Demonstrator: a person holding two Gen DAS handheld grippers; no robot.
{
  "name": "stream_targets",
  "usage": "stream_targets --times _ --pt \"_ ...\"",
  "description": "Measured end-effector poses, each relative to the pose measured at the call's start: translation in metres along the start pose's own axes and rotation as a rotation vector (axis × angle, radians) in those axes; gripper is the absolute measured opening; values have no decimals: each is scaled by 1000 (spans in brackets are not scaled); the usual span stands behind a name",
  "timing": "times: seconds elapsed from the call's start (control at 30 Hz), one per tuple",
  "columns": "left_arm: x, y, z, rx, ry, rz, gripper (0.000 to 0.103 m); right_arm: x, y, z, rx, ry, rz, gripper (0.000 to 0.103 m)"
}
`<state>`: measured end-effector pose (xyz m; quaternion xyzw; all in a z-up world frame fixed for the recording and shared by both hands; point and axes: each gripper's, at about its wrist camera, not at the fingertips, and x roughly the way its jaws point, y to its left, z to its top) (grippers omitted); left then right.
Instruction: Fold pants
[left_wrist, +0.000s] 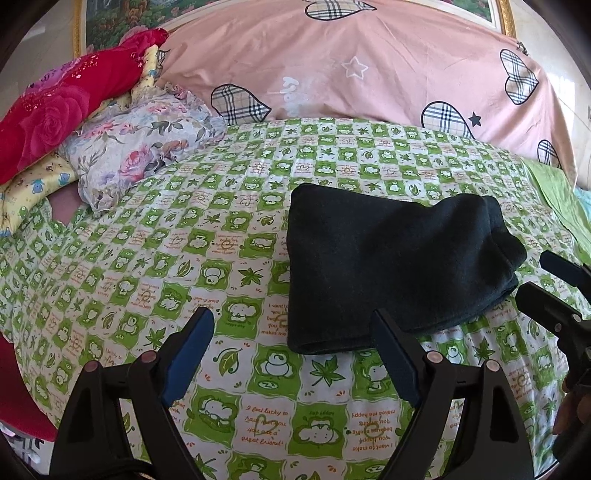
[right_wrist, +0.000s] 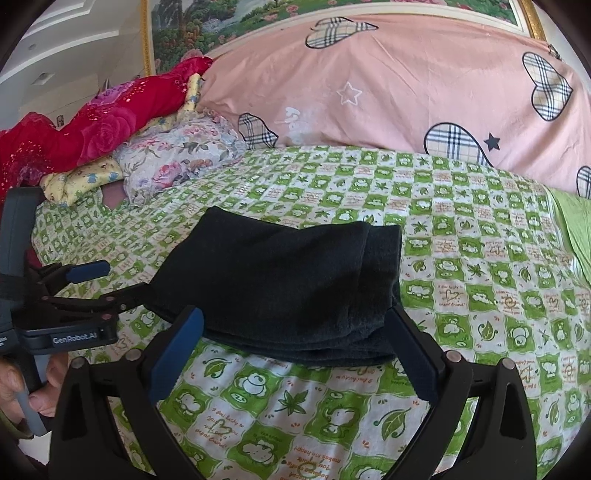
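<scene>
**Folded pants on the bed, both grippers spread and empty**

Nearest the viewer, the left gripper (left_wrist: 293, 325) hangs over the green-checked bed sheet (left_wrist: 147, 266) with its jaws wide apart and nothing between them; its right finger tip lies just at the near edge of the pants, though contact cannot be confirmed. The right gripper (right_wrist: 295, 321) likewise stands with jaws wide apart, straddling the near edge of the pants without clamping them; a hand (right_wrist: 22, 387) grips the handle of the left unit at the lower left of the right wrist view.

Just beyond the fingers, the pants (left_wrist: 388, 266) lie on the sheet as a compact dark stack of several layers; the folded edge faces the grippers, and thicker rolled layers sit at the right end of the stack.

Further back and to the left, a floral pillow (left_wrist: 147, 147) rests on the sheet; a red rose-patterned blanket (left_wrist: 62, 107) lies on top of and behind it. Furthest away, a pink duvet (left_wrist: 369, 74) with plaid hearts and stars is heaped along the head of the bed; a gold-framed landscape picture (right_wrist: 229, 22) hangs on the wall behind it.
</scene>
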<state>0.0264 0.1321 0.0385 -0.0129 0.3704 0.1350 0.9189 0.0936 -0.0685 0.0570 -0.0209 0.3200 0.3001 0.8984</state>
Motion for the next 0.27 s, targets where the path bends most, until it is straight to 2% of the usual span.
stream_targets --times 0.27 --pt "-2 1 2 -8 4 5 87 -1 0 0 9 2 4 98"
